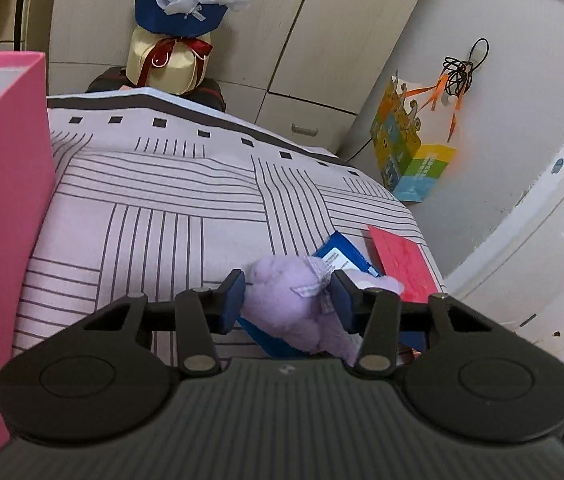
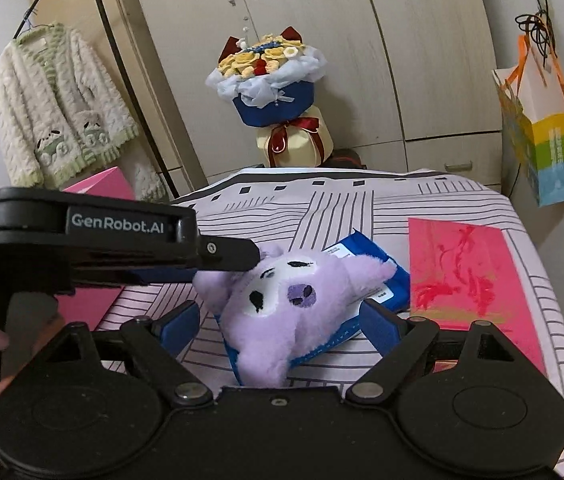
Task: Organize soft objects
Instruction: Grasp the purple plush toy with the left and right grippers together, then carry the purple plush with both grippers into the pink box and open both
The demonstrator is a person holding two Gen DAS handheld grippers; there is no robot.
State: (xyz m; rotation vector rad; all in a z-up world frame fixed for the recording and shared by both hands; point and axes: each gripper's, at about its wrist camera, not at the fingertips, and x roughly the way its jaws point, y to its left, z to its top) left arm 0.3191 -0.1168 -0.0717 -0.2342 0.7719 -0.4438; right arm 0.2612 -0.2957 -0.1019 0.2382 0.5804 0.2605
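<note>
A purple plush toy (image 1: 282, 304) lies face up on a blue packet (image 1: 342, 254) on the striped bed cover (image 1: 153, 208). My left gripper (image 1: 288, 298) is shut on the plush, its blue pads pressing on both sides at the bow. In the right wrist view the plush (image 2: 282, 300) shows its white face, and the left gripper's finger (image 2: 237, 258) meets the top of its head from the left. My right gripper (image 2: 282, 328) stands open around the plush's lower body, its pads apart from the fur.
A pink box (image 1: 1, 200) stands at the left on the bed. A red card (image 2: 462, 280) lies right of the blue packet (image 2: 378, 268). Behind the bed: a bouquet (image 2: 273, 92), wardrobe doors, a hanging gift bag (image 2: 542, 140), a fluffy cardigan (image 2: 53, 108).
</note>
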